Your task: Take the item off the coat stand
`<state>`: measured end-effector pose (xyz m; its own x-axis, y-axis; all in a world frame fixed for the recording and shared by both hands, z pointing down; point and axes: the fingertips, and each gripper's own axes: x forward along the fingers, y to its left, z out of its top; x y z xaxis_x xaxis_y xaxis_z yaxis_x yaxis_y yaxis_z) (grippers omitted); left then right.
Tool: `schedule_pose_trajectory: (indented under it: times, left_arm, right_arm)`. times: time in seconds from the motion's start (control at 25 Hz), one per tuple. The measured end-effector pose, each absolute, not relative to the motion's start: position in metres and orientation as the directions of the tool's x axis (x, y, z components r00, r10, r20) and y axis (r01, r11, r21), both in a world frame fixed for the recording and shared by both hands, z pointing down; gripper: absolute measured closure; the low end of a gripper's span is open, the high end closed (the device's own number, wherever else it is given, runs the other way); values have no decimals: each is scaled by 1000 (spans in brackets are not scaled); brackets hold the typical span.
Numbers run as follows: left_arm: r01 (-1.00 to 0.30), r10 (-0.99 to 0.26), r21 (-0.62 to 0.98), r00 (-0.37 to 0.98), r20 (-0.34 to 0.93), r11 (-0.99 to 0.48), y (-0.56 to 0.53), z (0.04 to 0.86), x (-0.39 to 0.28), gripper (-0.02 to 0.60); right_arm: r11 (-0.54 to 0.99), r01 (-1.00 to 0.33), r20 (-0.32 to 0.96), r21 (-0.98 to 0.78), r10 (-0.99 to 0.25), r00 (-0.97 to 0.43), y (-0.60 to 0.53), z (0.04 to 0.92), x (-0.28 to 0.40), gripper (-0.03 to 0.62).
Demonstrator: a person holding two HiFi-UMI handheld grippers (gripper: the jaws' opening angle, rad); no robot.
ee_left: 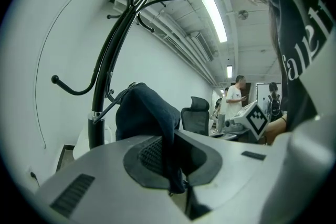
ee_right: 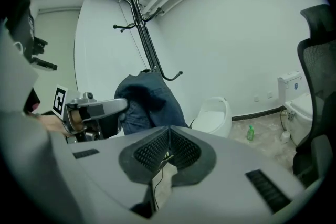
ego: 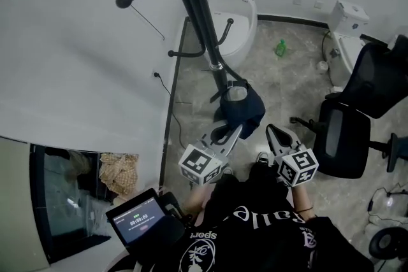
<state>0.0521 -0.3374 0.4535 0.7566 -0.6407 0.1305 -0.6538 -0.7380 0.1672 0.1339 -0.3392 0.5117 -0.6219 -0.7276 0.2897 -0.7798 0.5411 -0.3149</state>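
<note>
A black coat stand [ego: 203, 22] rises from the floor by the wall. A dark blue denim garment [ego: 241, 106] hangs low on it, from a short hook near the pole. My left gripper [ego: 234, 132] reaches the garment's lower edge and is shut on it. In the left gripper view a fold of the garment [ee_left: 146, 113] runs down between the pads of the left gripper [ee_left: 171, 162], beside the stand's pole [ee_left: 98, 113]. My right gripper [ego: 270, 130] hovers just right of the garment, apart from it. The right gripper [ee_right: 168, 150] is shut with nothing in it, and the garment [ee_right: 149, 99] hangs ahead.
A white toilet-like fixture [ego: 237, 19] stands behind the stand. A green bottle [ego: 280, 47] is on the floor. A black office chair [ego: 354, 118] is at the right and a toilet [ego: 347, 25] lies beyond it. A tablet with a timer [ego: 136, 218] is at the lower left.
</note>
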Motion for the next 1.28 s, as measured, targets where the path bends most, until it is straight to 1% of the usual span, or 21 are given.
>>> schedule_pose_trajectory:
  times: [0.36, 0.64, 0.88, 1.08, 1.28]
  left_arm:
    - [-586, -566, 227, 810, 153, -777, -309, 475, 11, 560]
    - [-565, -536, 283, 825, 178, -775, -287, 500, -7, 560]
    - [-574, -544, 317, 819, 185, -755, -270, 508, -8, 560]
    - [-595, -566, 303, 803, 186, -745, -250, 500, -1, 560]
    - [-628, -605, 281, 777, 174, -725, -210, 485, 12, 560]
  right_arm:
    - [420, -850, 315, -318, -799, -512, -287, 523, 109, 576]
    - [371, -872, 378, -319, -794, -477, -242, 541, 95, 576]
    - [384, -865, 391, -322, -778, -492, -225, 542, 92, 576]
    - [431, -840, 358, -328, -767, -533, -216, 531, 94, 576]
    - [482, -812, 337, -328, -744, -577, -178, 523, 102, 576]
